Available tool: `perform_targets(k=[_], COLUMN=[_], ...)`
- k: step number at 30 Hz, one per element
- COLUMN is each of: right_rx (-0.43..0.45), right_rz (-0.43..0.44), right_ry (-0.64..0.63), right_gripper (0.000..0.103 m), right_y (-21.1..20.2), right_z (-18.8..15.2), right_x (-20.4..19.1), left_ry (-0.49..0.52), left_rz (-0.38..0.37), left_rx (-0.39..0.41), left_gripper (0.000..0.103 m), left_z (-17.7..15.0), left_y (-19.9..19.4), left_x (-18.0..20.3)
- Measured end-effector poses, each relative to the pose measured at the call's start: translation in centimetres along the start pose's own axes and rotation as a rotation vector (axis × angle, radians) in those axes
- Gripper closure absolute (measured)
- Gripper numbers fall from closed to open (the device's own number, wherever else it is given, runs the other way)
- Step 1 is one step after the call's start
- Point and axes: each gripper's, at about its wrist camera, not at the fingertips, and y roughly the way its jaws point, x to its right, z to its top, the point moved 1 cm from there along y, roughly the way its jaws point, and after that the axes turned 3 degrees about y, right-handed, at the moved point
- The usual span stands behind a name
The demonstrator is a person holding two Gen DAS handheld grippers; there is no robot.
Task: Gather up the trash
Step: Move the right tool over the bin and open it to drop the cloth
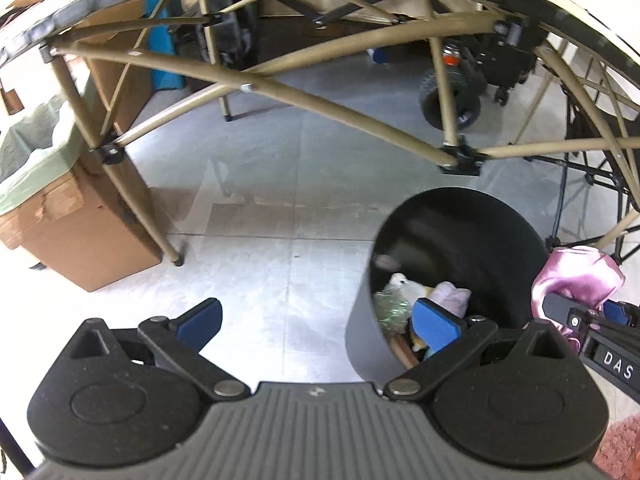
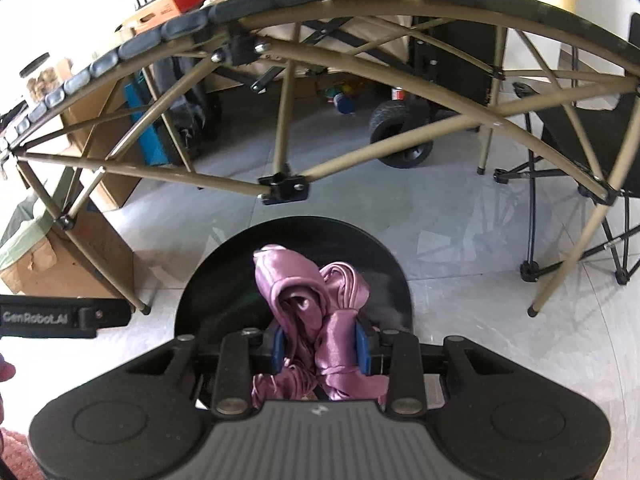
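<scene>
A crumpled pink satin cloth [image 2: 320, 304] is pinched between the blue pads of my right gripper [image 2: 320, 350], which is shut on it directly over the mouth of a black round bin [image 2: 200, 300]. In the left wrist view the same cloth [image 1: 576, 276] hangs at the right edge beside the bin [image 1: 480, 232], with the right gripper's body under it. Several pieces of trash [image 1: 404, 300] lie at the bin's bottom. My left gripper [image 1: 316, 320] is open and holds nothing, its right pad over the bin's near rim, its left pad over bare floor.
A folding table with a tan tube frame [image 1: 248, 88] spans the view behind the bin. A cardboard box with a green liner [image 1: 60, 216] stands at left. A black folding chair [image 2: 580, 152] is at right, and a wheeled cart [image 1: 472, 80] sits under the table.
</scene>
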Motion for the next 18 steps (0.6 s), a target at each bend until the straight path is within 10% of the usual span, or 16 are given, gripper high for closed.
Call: perform_targets(k=[13,18], right_rx=[-0.056,-0.071], right_rz=[-0.011,-0.016], right_ry=[-0.039,-0.005], right_gripper=[0.068,0.041], right_y=[2.5,2.9], right_z=[0.3,0.6], right_x=[-3.1,-2.7], left_ry=[-0.048,-0.045], left_rz=[0.02,0.019], left_rx=[-0.005,0.0], left_gripper=[0.0,0.0], left_z=[-0.9,-1.0], left_y=[0.1,0.0], left_x=[-3.2,-3.3])
